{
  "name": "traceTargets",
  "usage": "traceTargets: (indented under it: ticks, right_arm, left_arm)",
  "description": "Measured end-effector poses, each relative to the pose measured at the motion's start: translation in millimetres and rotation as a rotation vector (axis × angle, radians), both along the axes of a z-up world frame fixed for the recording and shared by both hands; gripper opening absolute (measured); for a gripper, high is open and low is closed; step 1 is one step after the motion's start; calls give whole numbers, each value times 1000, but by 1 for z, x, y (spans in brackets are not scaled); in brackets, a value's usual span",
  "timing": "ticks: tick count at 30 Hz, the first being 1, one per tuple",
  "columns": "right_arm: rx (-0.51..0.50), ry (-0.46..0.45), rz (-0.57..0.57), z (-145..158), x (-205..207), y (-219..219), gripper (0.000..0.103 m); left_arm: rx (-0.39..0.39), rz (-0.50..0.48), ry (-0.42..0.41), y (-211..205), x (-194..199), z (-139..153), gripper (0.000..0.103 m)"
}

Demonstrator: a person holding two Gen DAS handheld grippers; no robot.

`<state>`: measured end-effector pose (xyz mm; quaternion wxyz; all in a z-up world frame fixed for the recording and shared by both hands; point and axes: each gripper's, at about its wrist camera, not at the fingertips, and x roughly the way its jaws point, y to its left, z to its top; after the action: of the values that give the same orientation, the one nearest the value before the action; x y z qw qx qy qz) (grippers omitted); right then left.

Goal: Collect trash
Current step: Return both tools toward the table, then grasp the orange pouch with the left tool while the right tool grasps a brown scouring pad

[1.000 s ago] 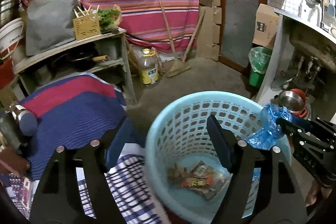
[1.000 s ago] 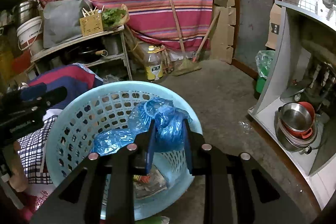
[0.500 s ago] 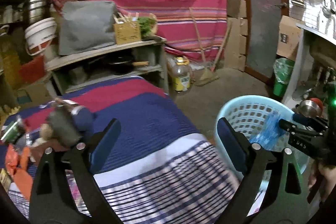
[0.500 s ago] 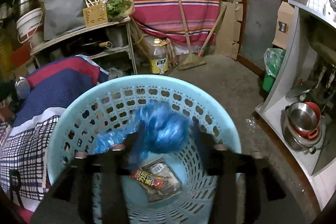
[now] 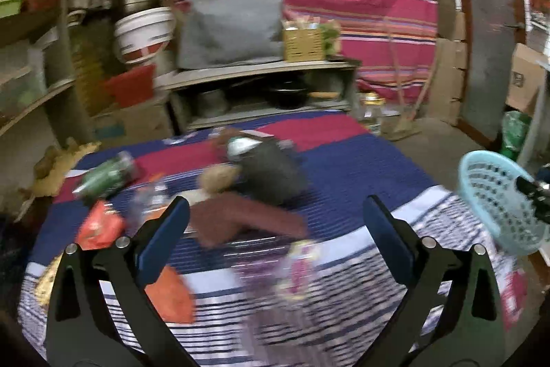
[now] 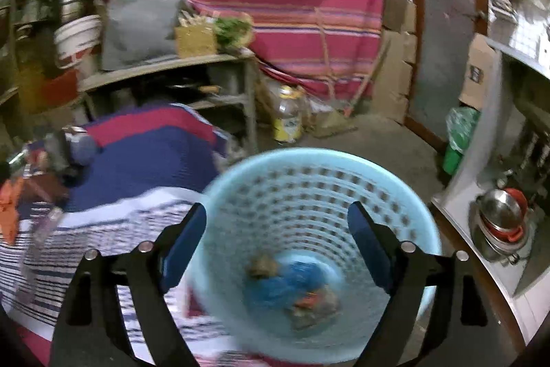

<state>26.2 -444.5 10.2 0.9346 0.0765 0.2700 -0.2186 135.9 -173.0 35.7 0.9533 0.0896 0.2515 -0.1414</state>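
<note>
The right gripper [image 6: 276,236], jaws opening and empty, hangs over a pale-blue perforated plastic basket [image 6: 405,205]. A crumpled blue plastic bag [image 6: 292,281] lies inside. The left gripper [image 5: 275,222], jaws opening and empty, faces a striped cloth-covered table [image 5: 343,160].

blue bag [image 6: 288,286] and wrappers [image 6: 314,303] lie at the bottom of pale-blue basket [image 6: 309,191].

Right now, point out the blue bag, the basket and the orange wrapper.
blue bag [image 6: 292,281]: right wrist view, middle of its crumpled plastic.
basket [image 6: 309,195]: right wrist view, far inner wall.
orange wrapper [image 5: 99,226]: left wrist view, its middle, on the cloth.
</note>
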Motion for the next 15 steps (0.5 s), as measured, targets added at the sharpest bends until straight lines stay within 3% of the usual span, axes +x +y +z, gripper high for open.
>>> traceTargets:
  ticks: [8,11,15]
  right_arm:
    - [56,-10,128,2,43,87,87]
    - [72,0,163,-2,61,115,87]
    - [82,23,206,-13,84,151,87]
  left_arm:
    - [-21,211,83,84,40,-37,97]
    - [4,209,159,99,55,-51,97]
    - [78,216,182,107,60,-64,97]
